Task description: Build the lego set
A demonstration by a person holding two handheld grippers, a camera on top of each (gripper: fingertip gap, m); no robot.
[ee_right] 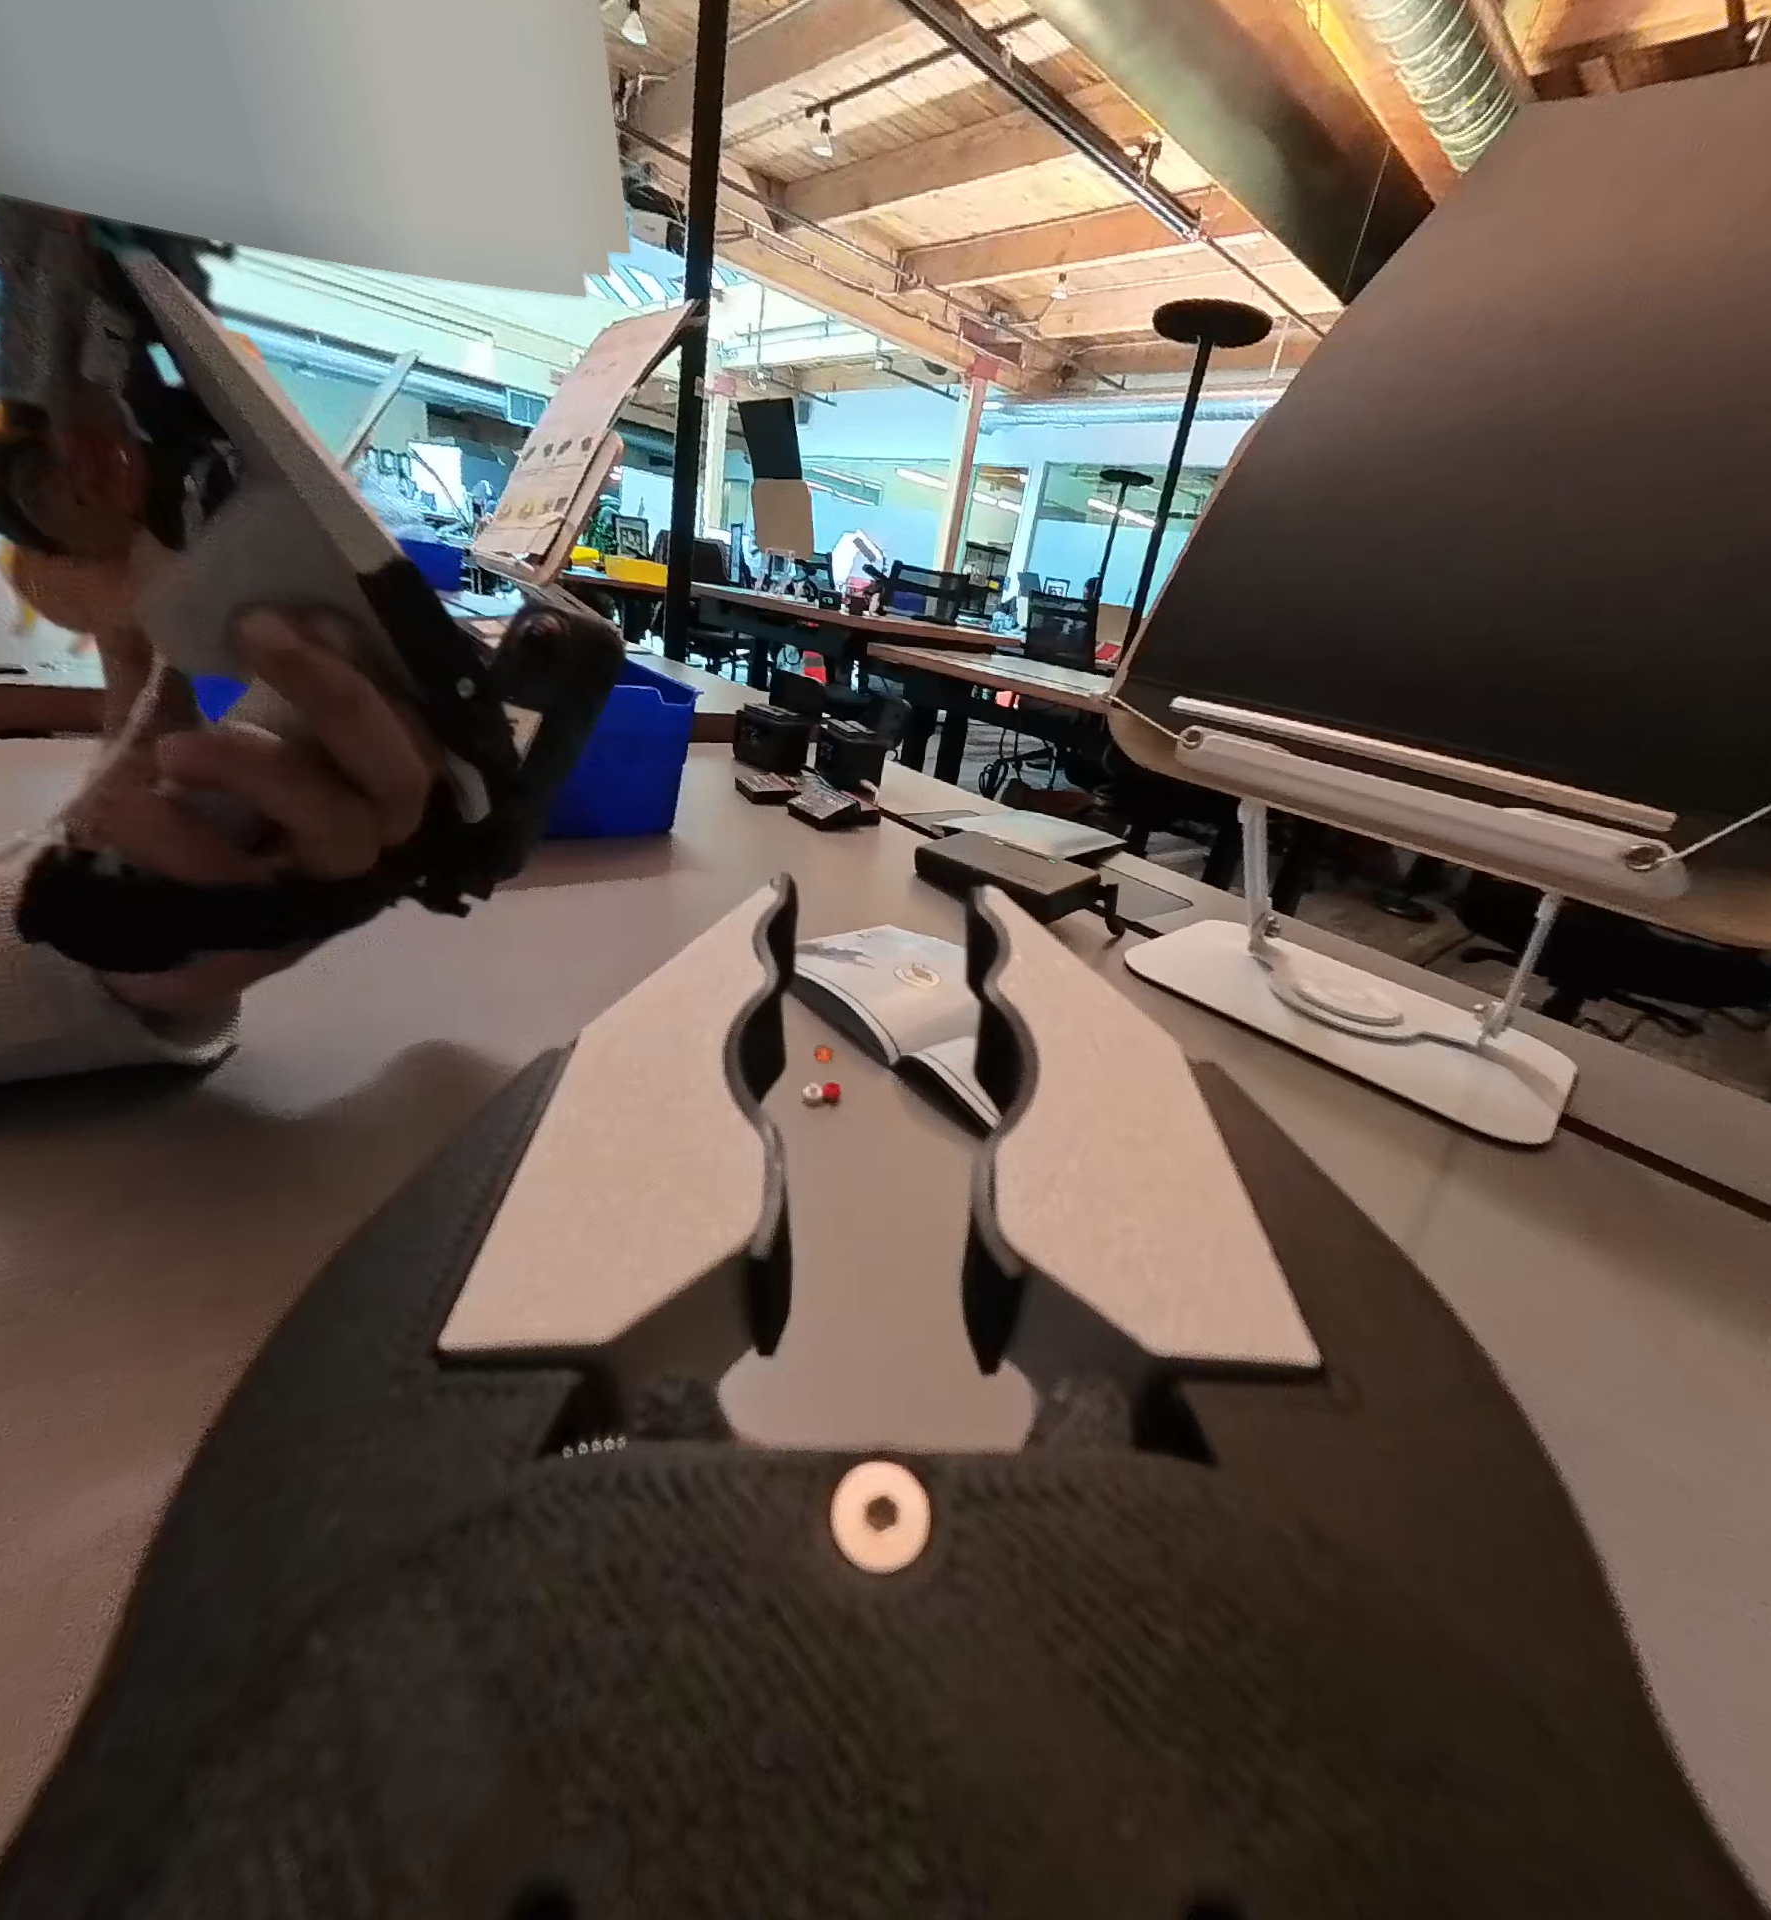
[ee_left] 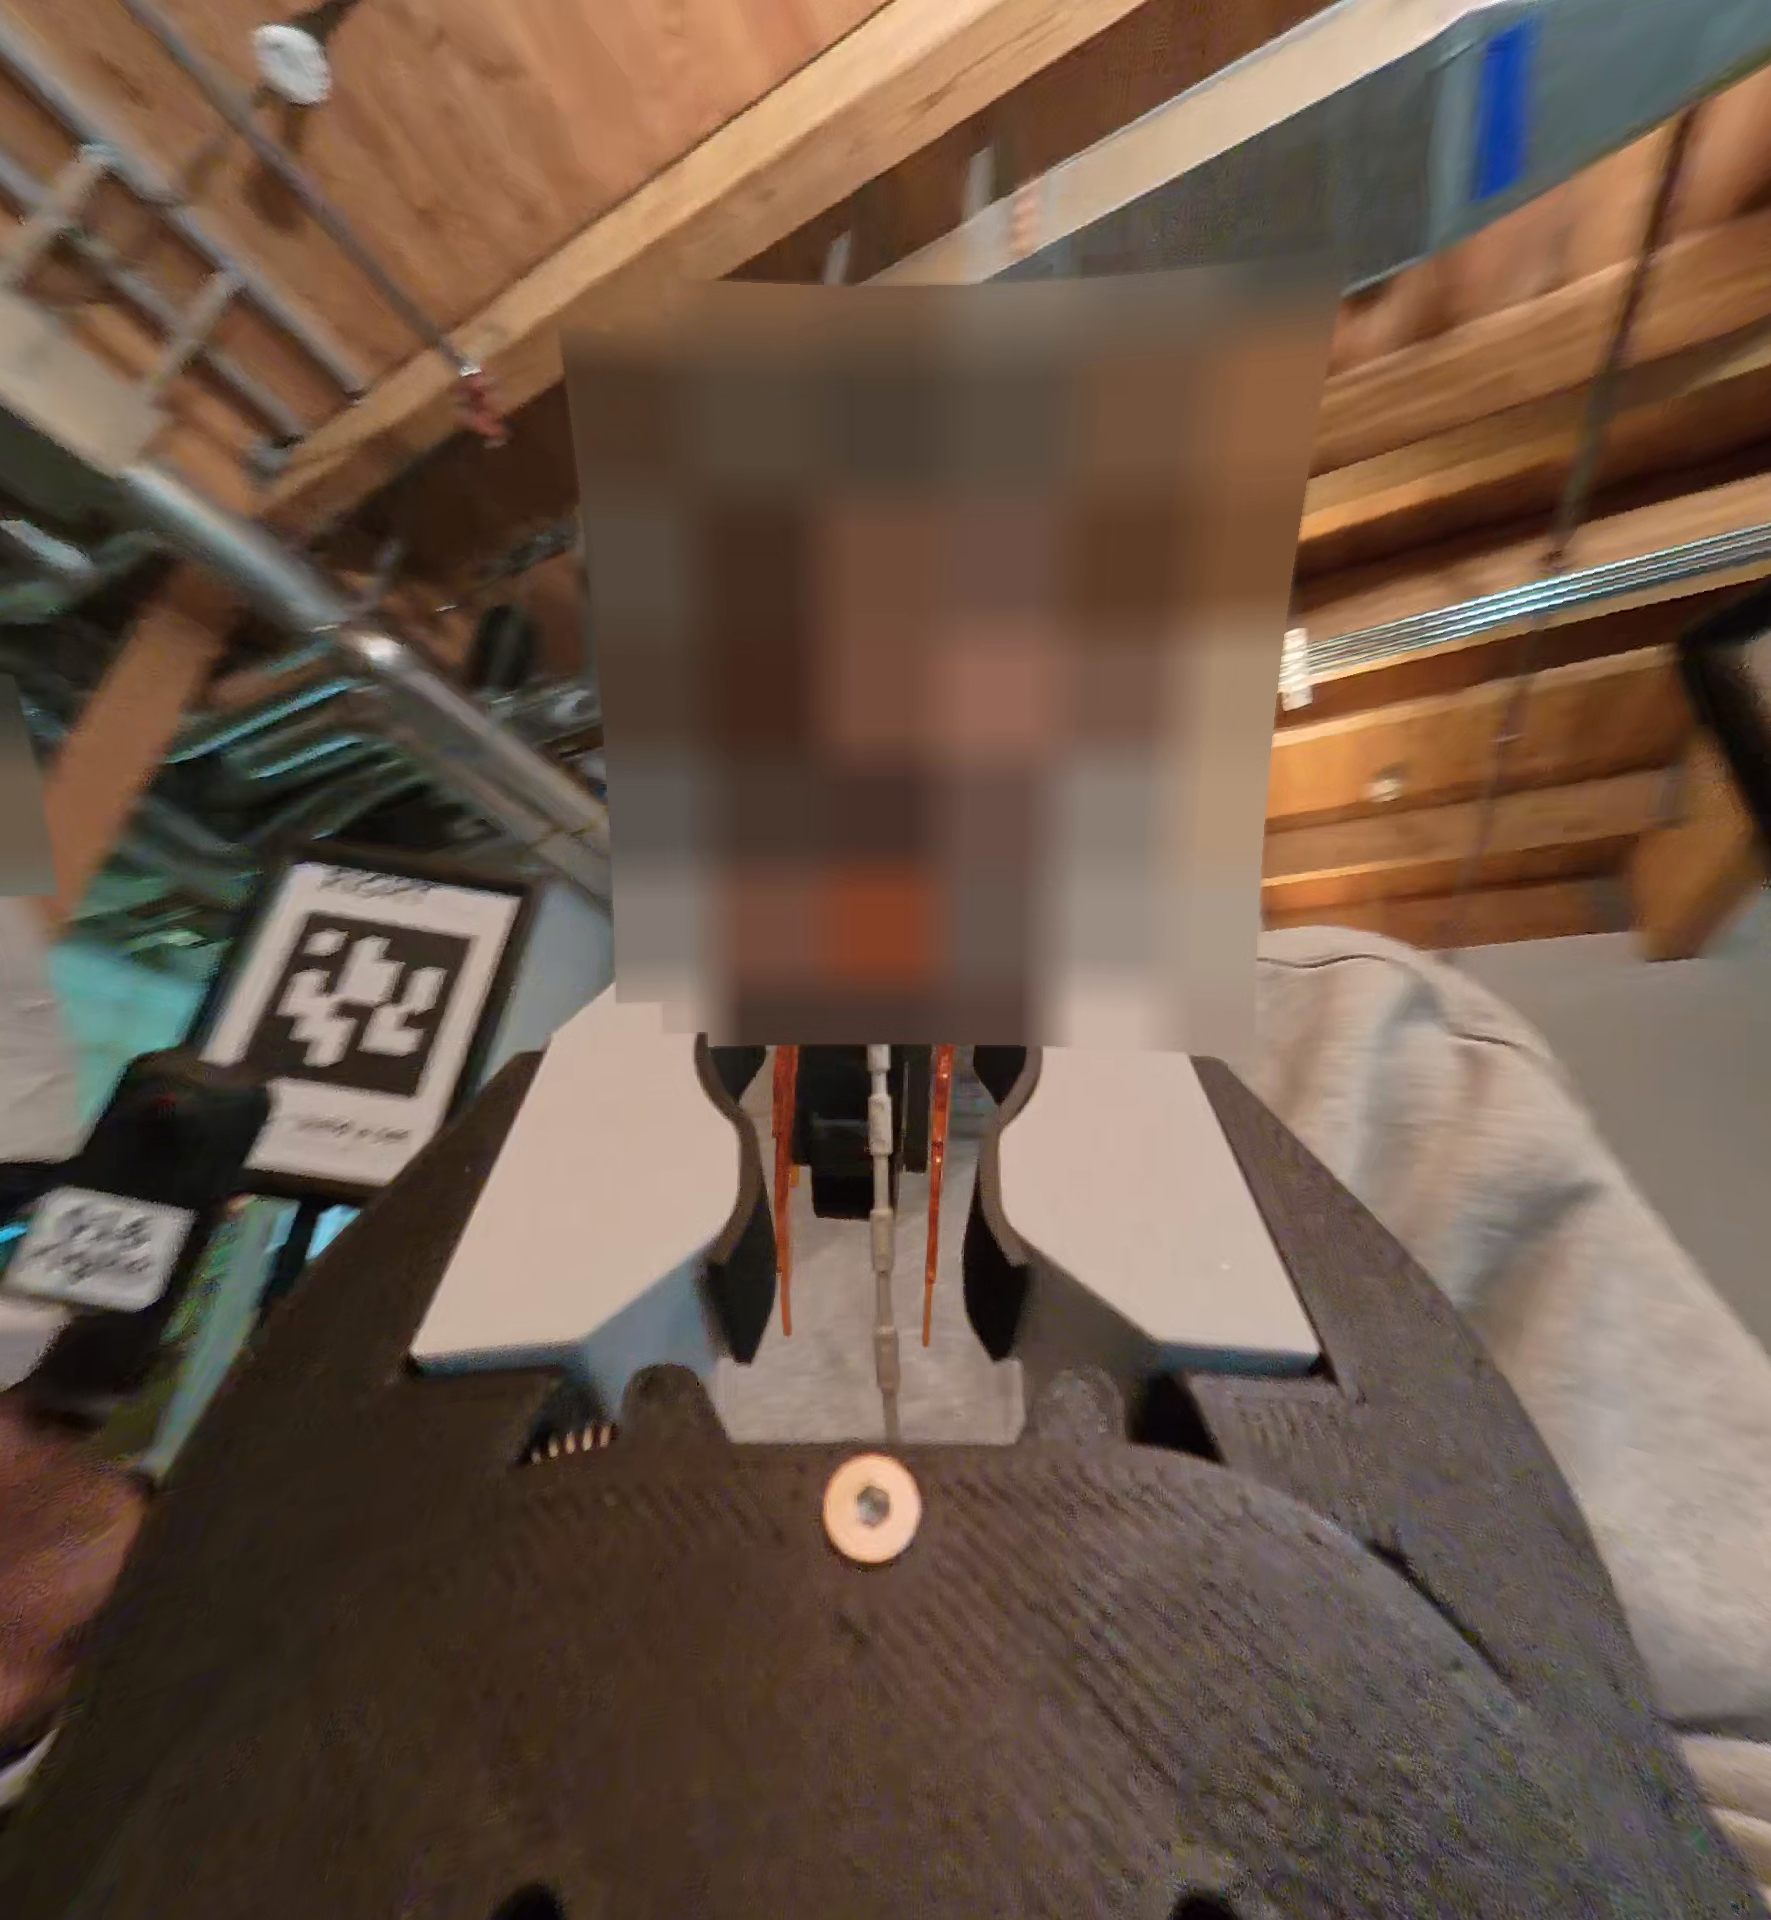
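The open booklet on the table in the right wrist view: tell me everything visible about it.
The booklet lies open and flat on the grey-brown table, beyond the tips of the right gripper, whose fingers hide parts of it. Its pages look like pale, glossy paper with bluish-grey printed pictures; the spine fold runs diagonally. Three small round pieces, orange, white and red, lie on the table just beside its near-left edge. Nothing rests on it or grips it.
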